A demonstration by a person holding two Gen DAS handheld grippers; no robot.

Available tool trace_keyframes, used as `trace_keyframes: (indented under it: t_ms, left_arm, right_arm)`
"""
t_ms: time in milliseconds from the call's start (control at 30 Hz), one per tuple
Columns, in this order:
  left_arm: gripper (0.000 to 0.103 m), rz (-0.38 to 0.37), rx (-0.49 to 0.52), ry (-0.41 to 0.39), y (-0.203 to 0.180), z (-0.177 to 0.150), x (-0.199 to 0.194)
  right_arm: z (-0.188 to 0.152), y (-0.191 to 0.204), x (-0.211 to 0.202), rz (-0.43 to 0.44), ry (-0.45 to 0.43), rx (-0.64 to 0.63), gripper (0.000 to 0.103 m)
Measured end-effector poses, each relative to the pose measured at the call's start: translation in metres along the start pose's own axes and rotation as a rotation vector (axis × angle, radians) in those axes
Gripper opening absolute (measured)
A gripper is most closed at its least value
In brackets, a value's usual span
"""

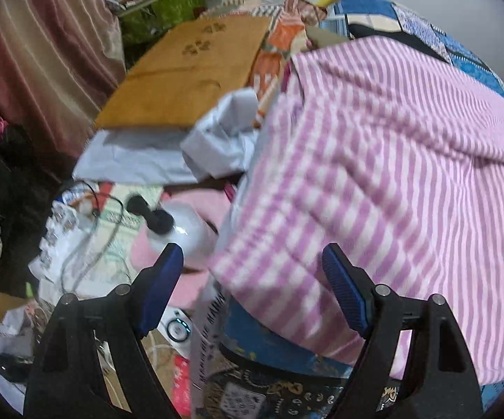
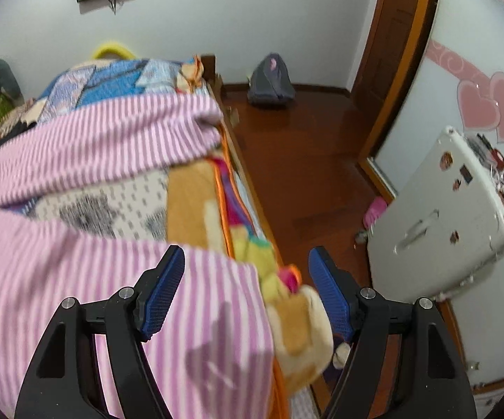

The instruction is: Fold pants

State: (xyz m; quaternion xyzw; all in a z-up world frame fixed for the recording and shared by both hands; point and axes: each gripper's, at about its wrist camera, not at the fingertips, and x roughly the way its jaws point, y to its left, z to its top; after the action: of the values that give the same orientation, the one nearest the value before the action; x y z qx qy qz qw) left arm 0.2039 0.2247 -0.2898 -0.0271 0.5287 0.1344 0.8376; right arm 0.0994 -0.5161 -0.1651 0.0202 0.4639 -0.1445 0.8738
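**Striped pants spread on bed, both grippers empty**

Pink-and-white striped pants (image 1: pixel 384 174) lay draped over the patchwork quilt (image 1: pixel 367 14) on the bed, covering most of its near end. In the right wrist view the pants (image 2: pixel 87 139) showed as two striped bands with a gap of patterned bedding between them.

Left gripper (image 1: pixel 252 255) hung over the pants' lower left edge, blue pads wide apart, nothing between them. Whether a pad touched the cloth, could not tell; frame blurred.

Right gripper (image 2: pixel 246 255) sat above the pants' near right corner at the bed's edge, fingers spread, gripping nothing. A plush toy (image 2: pixel 300 331) lay just beside that corner, between the fingers in view.

Left of the bed: flat cardboard (image 1: pixel 185 76), crumpled white paper (image 1: pixel 224 139), cables. Right of the bed: wooden floor (image 2: pixel 297 160), grey backpack (image 2: pixel 271 83), white case (image 2: pixel 444 209).
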Motion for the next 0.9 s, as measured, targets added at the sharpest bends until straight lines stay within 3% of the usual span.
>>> trace_keyframes:
  t_ms: [100,200,467,533,600,633,700,900]
  left_arm:
    - [0.082,0.009,-0.004,0.011,-0.005,-0.006,0.010]
    - [0.073,0.007,-0.014,-0.008,-0.010,-0.008,0.011]
    - [0.030,0.051,-0.014,-0.034,-0.016,-0.010,0.003]
    - [0.026,0.056,-0.015,-0.034,-0.016,-0.009,0.001]
    - [0.021,0.058,-0.020,-0.034,-0.017,-0.008,0.000]
    - [0.016,0.062,-0.019,-0.036,-0.017,-0.008,-0.001]
    - [0.014,0.076,-0.013,-0.043,-0.020,-0.007,-0.004]
    - [0.012,0.092,-0.023,-0.076,-0.018,-0.005,-0.016]
  right_arm:
    - [-0.014,-0.007,0.017,0.037,0.041,0.027,0.071]
    - [-0.021,-0.012,0.040,0.067,0.085,0.066,0.071]
    - [-0.033,-0.012,0.101,0.143,0.197,0.130,0.069]
    - [-0.037,-0.013,0.104,0.190,0.184,0.162,0.060]
    - [-0.038,-0.014,0.100,0.221,0.165,0.181,0.039]
    - [-0.038,-0.013,0.097,0.216,0.152,0.175,0.035]
    - [-0.035,-0.009,0.089,0.170,0.123,0.143,0.015]
    - [-0.006,-0.004,0.066,0.092,0.014,0.092,0.008]
